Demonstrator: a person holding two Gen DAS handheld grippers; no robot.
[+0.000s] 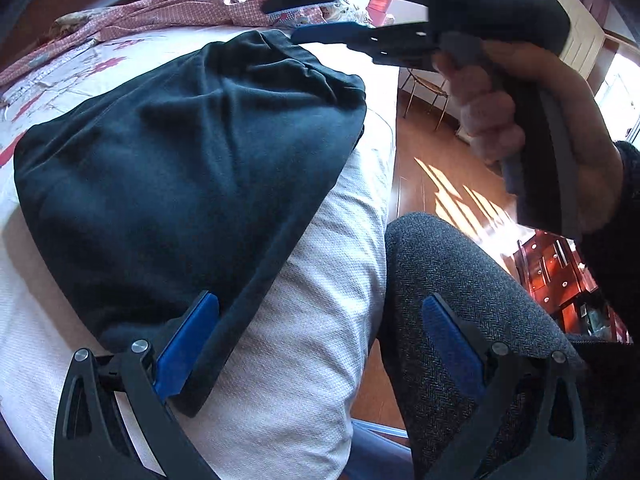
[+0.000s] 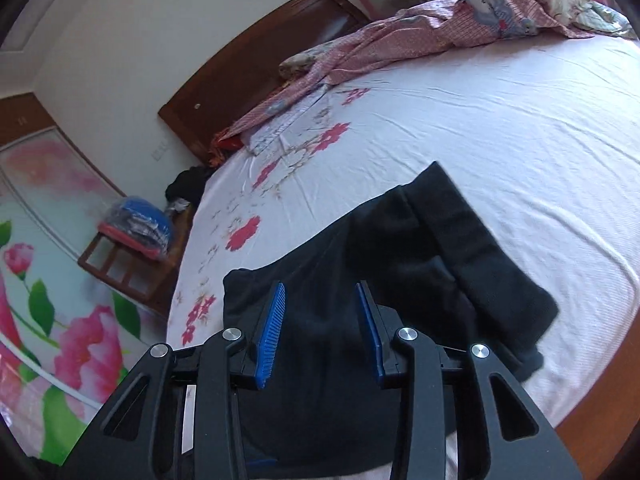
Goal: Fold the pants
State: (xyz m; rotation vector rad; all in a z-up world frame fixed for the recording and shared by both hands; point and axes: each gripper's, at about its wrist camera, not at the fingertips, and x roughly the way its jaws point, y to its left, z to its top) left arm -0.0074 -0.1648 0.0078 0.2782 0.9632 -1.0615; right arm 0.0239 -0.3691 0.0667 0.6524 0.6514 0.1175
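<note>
Dark folded pants (image 1: 180, 152) lie in a bundle on the bed (image 1: 320, 288) close to its near edge. My left gripper (image 1: 320, 340) is open wide; its left blue pad (image 1: 188, 344) rests over the bundle's near hem, while the right pad hangs off the bed in front of a knee. A hand (image 1: 500, 120) holds my right gripper (image 1: 300, 16) above the far end of the pants. In the right wrist view that gripper (image 2: 320, 332) hovers over the pants (image 2: 400, 260) with its blue pads apart and no cloth between them.
Rumpled pink checked clothing (image 2: 400, 40) lies along the far side of the bed (image 2: 520, 120) by the wooden headboard (image 2: 260, 72). A stool with bagged clothes (image 2: 136, 224) stands beside a flowered wardrobe door (image 2: 40, 280). A person's grey-trousered knee (image 1: 460, 280) and wooden floor (image 1: 432, 168) are right of the bed.
</note>
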